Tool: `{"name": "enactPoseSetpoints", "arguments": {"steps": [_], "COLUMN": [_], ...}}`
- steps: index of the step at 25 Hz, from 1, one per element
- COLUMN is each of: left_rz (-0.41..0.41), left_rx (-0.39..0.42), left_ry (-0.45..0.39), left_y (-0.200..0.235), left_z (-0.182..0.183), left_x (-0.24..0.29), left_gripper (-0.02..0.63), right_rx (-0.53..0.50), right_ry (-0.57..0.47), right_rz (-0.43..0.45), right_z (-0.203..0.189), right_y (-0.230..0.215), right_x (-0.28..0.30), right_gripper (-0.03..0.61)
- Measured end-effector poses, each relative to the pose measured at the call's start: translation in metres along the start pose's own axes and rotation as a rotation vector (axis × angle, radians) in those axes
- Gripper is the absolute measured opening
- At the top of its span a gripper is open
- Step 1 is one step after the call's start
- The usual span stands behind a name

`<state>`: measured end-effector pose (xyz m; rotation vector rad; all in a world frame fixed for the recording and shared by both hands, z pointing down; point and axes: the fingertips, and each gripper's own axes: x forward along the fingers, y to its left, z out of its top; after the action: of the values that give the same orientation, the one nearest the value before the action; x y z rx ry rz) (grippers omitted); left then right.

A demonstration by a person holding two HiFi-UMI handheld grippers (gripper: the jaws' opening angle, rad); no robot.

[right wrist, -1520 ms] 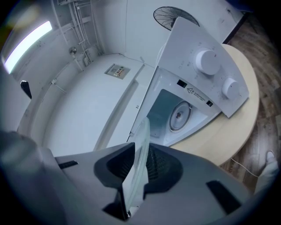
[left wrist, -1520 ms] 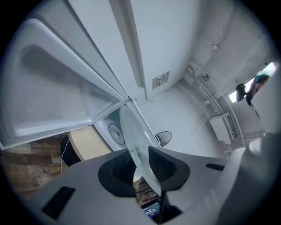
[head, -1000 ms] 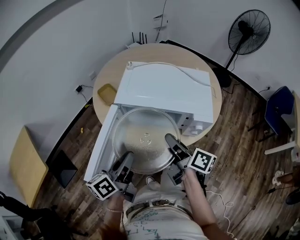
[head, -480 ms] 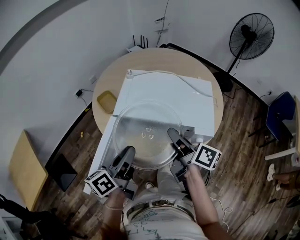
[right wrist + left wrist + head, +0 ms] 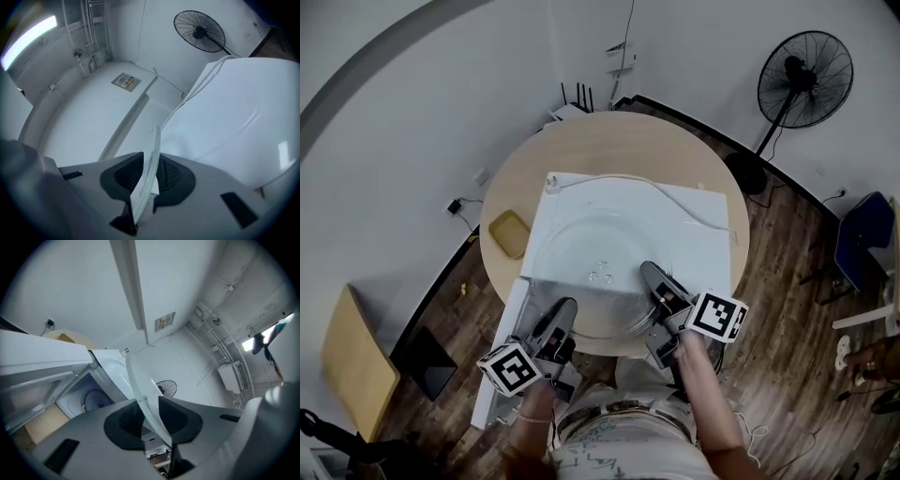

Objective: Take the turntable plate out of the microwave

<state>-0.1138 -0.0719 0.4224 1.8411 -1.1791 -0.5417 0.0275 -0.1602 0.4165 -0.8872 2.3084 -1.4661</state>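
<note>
The glass turntable plate [image 5: 598, 267] is out of the white microwave [image 5: 703, 234] and sits at the middle of the frame, overlapping the microwave's top and held by its near rim. The left tool [image 5: 562, 311] is clamped on the plate's lower-left edge and the right tool [image 5: 650, 275] on its lower-right edge, each pair of jaws pressing on both faces of the glass. The microwave stands on a round wooden tabletop [image 5: 609, 141] with its door [image 5: 499, 361] open at the lower left, and a pedestal fan [image 5: 802, 80] stands at the upper right.

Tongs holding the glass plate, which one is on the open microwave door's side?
The left tongs, gripping the turntable plate at the rim beside the open door; the right tongs grip the far rim.
</note>
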Motion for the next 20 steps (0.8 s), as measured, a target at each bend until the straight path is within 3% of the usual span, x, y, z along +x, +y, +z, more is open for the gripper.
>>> {"name": "enactPoseSetpoints", "arguments": {"steps": [5,9,13,16,20], "left_rz": [0.0,0.02,0.057,0.04,0.089], "left_rx": [-0.027,-0.148,-0.154,-0.23,-0.136], "left_ry": [0.014,0.012,0.041,0.037,0.07], "left_y": [0.004,0.01,0.016,0.013,0.023], "left_z": [0.005,-0.002,-0.004,-0.005,-0.003], "left_x": [0.011,0.014,0.015,0.017,0.015], "left_gripper": [0.083,0.083,0.087,0.087,0.089], "right_rx": [-0.029,-0.05,-0.049,-0.083,-0.141], "right_ry": [0.018,0.062,0.102,0.133,0.177], "right_rz": [-0.066,-0.133,-0.192,-0.221,-0.28], "right_z": [0.008,0.006,0.0,-0.006,-0.014], "right_y": [-0.005,-0.011,-0.017,-0.018,-0.019], "right_x": [0.003,0.0,-0.002,-0.004,-0.006], "right_gripper": [0.069,0.077,0.088,0.087,0.112]}}
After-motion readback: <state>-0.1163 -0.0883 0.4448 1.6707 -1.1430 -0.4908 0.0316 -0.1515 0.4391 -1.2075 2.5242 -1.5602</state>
